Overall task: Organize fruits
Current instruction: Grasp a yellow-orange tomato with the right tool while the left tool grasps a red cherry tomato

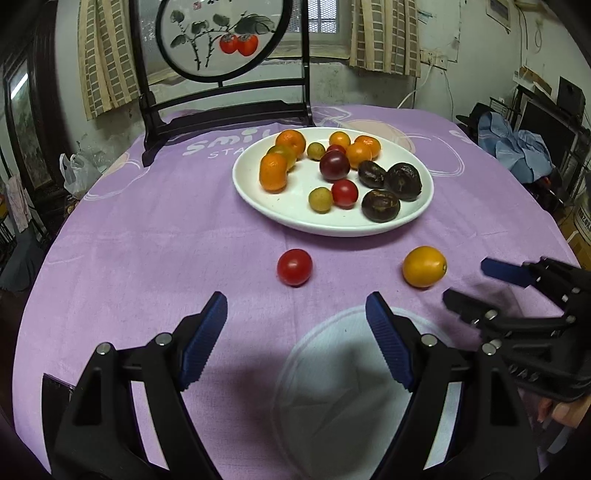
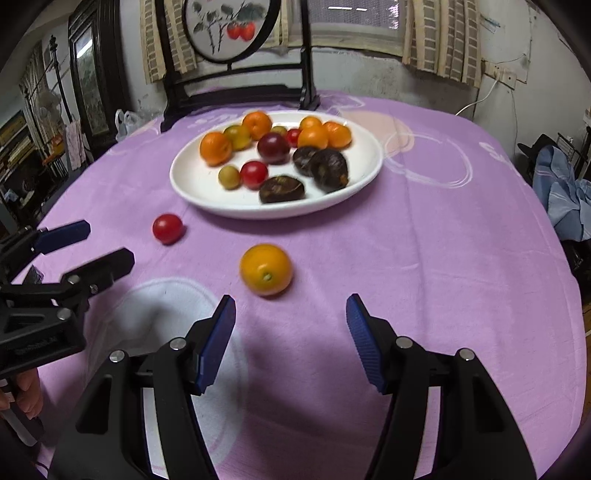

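A white plate (image 1: 258,195) (image 2: 192,192) on the purple tablecloth holds several fruits: orange ones, red and green cherry tomatoes, a dark plum and dark brown ones. A red cherry tomato (image 1: 294,267) (image 2: 168,228) and an orange fruit (image 1: 424,266) (image 2: 266,270) lie on the cloth in front of the plate. My left gripper (image 1: 297,306) (image 2: 107,242) is open and empty, just short of the red tomato. My right gripper (image 2: 291,308) (image 1: 465,280) is open and empty, just short of the orange fruit.
A dark wooden stand with a round painted screen (image 1: 221,37) (image 2: 231,29) stands behind the plate. The round table's edge drops off left and right. Blue cloth (image 1: 517,147) (image 2: 565,192) lies beyond the right edge. A white patch (image 1: 351,369) is printed on the cloth.
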Motion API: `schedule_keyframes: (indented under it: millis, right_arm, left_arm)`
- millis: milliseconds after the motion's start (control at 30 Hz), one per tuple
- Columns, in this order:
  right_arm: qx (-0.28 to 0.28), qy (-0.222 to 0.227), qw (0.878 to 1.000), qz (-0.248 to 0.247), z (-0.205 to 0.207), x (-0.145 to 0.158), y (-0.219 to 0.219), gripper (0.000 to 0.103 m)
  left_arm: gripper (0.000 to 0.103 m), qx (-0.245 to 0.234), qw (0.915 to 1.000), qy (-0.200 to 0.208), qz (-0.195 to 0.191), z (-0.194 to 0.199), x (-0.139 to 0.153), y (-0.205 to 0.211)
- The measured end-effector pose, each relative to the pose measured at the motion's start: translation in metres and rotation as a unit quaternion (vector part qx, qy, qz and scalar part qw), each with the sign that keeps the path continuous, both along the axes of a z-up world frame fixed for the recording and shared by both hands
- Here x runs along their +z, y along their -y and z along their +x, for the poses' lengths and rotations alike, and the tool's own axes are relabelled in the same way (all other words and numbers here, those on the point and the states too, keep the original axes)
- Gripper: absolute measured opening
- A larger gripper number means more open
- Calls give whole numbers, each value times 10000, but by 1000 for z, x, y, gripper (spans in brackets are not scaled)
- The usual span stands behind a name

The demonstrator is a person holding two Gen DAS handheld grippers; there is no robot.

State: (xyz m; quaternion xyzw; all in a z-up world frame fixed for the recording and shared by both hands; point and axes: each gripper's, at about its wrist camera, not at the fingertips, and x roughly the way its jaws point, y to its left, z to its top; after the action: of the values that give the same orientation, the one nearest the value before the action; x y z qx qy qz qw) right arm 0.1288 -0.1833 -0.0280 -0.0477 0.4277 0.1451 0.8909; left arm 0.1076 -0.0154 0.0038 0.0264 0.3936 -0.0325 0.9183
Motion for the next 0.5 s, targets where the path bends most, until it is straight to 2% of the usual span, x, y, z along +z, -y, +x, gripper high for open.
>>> schedule_keyframes:
  millis: [167,367,500]
  right_arm:
    - [73,-96,9997,-195,14,-12,-16,62]
    - [27,-166,9996,-225,33,-20,-24,62]
    - [59,-198,9997,-136,38,-21,-25,39]
  left_arm:
    - [79,197,9997,153,-8,-2,-3,-10]
    - [79,202,9998,-10,-61,5,-10,-15]
    - [79,227,9997,-34,-92,6,-11,-18]
